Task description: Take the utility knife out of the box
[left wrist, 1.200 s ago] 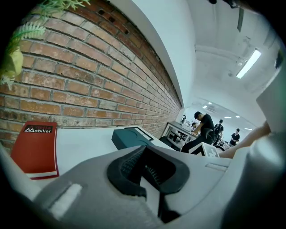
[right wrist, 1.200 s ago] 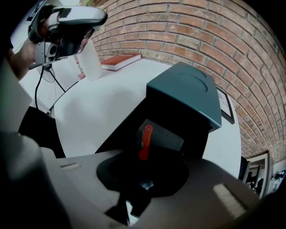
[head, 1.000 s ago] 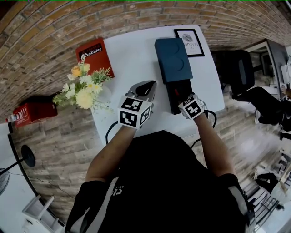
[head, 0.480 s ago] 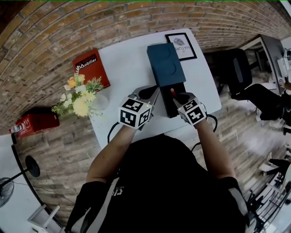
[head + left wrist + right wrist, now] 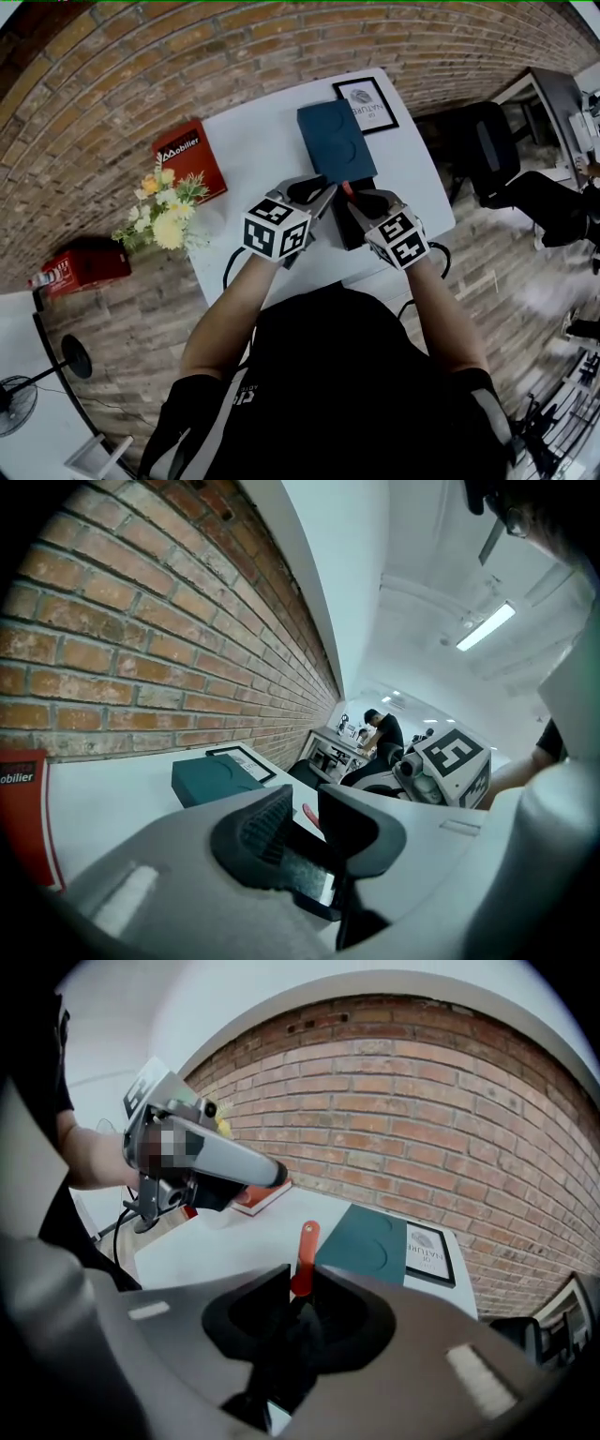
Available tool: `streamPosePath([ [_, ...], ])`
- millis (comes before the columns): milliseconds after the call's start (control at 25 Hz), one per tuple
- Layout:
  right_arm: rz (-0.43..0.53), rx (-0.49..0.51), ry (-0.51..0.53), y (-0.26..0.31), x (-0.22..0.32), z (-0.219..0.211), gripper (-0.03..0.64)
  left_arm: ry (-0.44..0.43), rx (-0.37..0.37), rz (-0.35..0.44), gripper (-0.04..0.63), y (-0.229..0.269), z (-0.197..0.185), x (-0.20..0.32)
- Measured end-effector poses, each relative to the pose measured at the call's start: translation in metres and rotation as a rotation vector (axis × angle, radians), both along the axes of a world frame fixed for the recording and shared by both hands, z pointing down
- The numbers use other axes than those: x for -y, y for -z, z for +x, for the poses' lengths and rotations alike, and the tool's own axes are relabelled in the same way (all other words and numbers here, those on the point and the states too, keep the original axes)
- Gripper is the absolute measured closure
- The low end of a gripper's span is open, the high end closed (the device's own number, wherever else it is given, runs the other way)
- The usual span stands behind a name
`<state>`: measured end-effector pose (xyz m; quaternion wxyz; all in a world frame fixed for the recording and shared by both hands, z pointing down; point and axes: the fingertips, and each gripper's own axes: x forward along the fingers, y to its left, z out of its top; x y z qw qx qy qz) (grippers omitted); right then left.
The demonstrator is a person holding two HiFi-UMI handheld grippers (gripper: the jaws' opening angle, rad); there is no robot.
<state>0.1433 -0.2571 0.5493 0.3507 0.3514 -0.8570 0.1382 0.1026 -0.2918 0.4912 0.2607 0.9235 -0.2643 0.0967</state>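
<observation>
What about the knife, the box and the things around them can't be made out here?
Knife: right gripper view, only its red end shows; the right gripper's shut jaws hide the rest.
Box inside: head view, the right gripper covers most of it.
Framed print: head view, lettering too small to read.
Red sign: left gripper view, cut off at the left edge.

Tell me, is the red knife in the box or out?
Out. The right tongs grip the utility knife, holding it up above the box.
</observation>
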Motion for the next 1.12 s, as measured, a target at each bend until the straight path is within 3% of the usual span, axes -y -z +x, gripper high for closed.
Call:
streamPosePath([
  [920, 0.205, 0.167, 0.119, 0.068, -0.007, -0.053, 0.545, -0.012, -0.047, 0.012, 0.483, 0.026, -0.004, -0.006],
  [1120, 0.2, 0.177, 0.115, 0.067, -0.01, -0.059, 0.543, -0.017, -0.068, 0.017, 0.548, 0.029, -0.008, -0.011],
])
